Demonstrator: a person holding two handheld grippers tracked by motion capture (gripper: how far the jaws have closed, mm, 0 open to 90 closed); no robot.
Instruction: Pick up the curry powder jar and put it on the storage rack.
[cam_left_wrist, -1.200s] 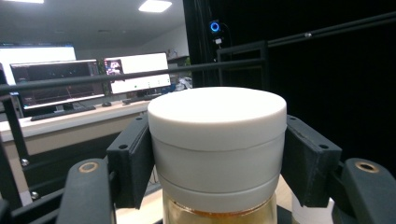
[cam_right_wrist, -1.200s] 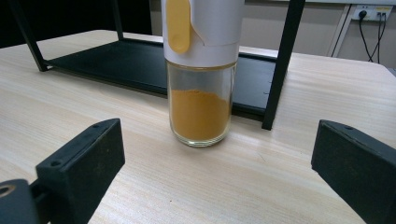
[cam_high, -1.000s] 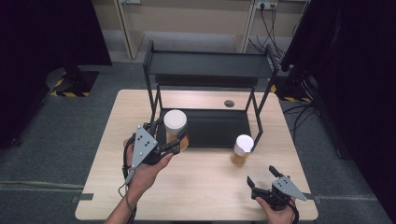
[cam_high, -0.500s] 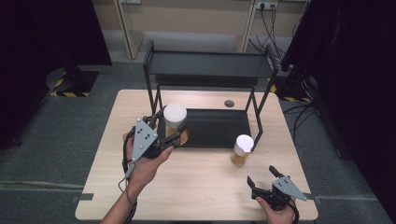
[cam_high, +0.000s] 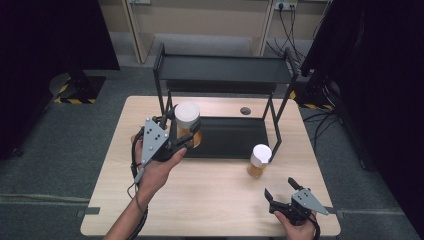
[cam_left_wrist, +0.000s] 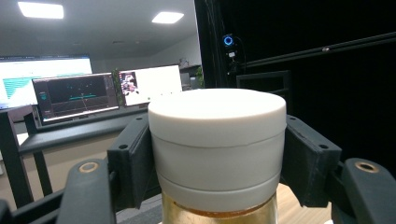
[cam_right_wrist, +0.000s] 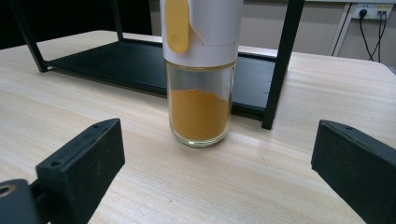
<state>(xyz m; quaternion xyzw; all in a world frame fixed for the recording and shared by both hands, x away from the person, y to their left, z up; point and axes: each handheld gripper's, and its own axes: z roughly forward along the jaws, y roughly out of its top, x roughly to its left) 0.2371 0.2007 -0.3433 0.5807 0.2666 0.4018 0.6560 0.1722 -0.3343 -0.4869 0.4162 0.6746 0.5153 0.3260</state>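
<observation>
The pale wooden tabletop (cam_high: 210, 200) carries a black two-tier metal rack (cam_high: 225, 75) at twelve o'clock. The left hand-held gripper (cam_high: 172, 135) clamps a white-capped glass spice jar (cam_high: 186, 120) aloft, probably for shelving. The right hand-held gripper (cam_high: 282, 192), jaws spread, faces a second white-capped jar of orange powder (cam_high: 260, 160), seemingly next.

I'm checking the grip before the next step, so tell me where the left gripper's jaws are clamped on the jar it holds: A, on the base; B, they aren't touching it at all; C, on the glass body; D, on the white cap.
D: in the left gripper view, the left gripper has both black jaws pressed against the sides of the white cap of the jar, with the glass showing below them.
</observation>
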